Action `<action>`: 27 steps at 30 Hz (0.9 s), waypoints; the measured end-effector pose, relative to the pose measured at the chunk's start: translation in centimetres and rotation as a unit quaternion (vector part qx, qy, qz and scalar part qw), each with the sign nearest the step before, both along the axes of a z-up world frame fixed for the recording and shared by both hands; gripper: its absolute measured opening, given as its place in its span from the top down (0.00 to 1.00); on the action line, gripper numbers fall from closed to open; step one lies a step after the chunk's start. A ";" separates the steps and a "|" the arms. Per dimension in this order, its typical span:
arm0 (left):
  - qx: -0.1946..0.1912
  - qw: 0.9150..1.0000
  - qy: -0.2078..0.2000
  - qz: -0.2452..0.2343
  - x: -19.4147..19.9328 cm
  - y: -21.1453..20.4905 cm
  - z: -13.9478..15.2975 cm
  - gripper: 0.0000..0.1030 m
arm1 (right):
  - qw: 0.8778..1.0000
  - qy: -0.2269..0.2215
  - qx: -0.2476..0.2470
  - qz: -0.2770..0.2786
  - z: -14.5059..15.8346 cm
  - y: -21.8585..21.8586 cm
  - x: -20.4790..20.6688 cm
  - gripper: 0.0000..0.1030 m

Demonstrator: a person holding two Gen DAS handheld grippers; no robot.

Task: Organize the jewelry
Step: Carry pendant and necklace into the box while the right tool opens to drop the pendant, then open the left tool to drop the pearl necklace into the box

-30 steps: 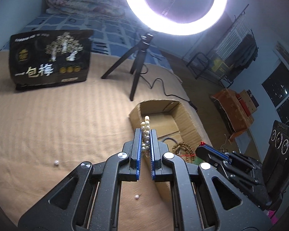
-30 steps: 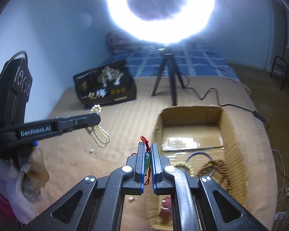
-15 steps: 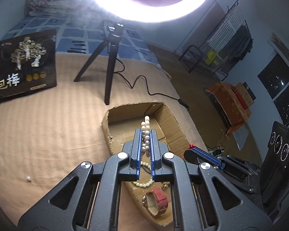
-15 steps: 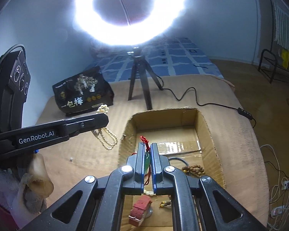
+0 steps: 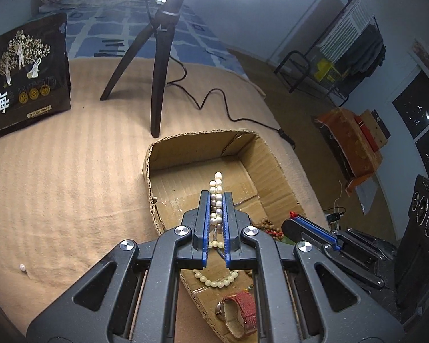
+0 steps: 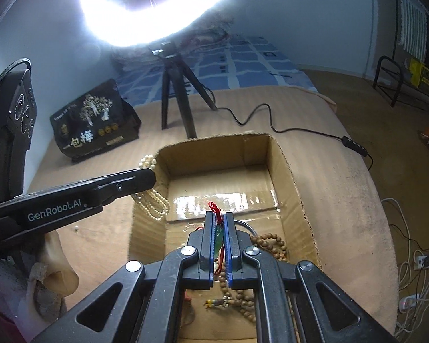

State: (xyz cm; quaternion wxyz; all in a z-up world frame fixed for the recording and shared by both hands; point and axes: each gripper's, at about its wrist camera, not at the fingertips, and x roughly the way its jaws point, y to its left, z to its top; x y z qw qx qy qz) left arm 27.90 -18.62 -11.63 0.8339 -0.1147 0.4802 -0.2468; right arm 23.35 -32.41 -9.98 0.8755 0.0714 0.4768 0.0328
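Left wrist view: left gripper [image 5: 216,205] clenched on pearl necklace [image 5: 217,193], over cardboard box [image 5: 274,168] at frame centre; right gripper [image 6: 219,234] grasps green pendant [image 6: 218,235] likewise.

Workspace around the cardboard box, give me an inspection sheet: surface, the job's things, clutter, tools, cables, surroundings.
Surface: tan ribbed blanket over a bed.
Job's things: open cardboard box holding a wooden bead string, a pale bead bracelet and a red-strapped watch; one loose bead lies on the blanket.
Clutter: black printed bag.
Tools: left tool shut on a pearl necklace over the box; right tool shut on a green pendant with red cord, also over the box.
Cables: black cord with inline switch, running from the tripod.
Surroundings: ring light, drying rack, dark window.
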 end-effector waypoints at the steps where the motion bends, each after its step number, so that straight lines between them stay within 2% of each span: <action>1: 0.002 1.000 0.001 0.000 0.1 -0.1 -0.1 0.95 | 1.000 0.002 0.000 -0.002 -0.2 -0.2 0.0 0.97; 9: 0.015 1.000 0.003 0.000 0.2 -0.3 -0.5 0.95 | 1.000 0.011 -0.002 -0.011 -0.7 -0.7 0.1 0.95; 12: 0.025 1.000 0.003 0.005 0.2 -0.3 -0.3 0.95 | 1.000 0.011 -0.004 -0.016 -0.6 -0.8 0.1 0.75; 13: 0.026 1.000 0.004 0.005 0.2 -0.3 -0.3 0.94 | 1.000 0.010 -0.006 -0.017 -0.5 -0.8 0.1 0.73; 16: 0.030 1.000 0.005 0.006 0.1 -0.1 -0.2 0.85 | 1.000 0.009 -0.009 -0.018 -0.3 -0.8 -0.1 0.71; 27: 0.034 0.999 -0.017 0.014 -1.8 1.7 1.5 0.85 | 1.000 -0.007 -0.012 -0.015 1.4 -0.3 -1.2 0.69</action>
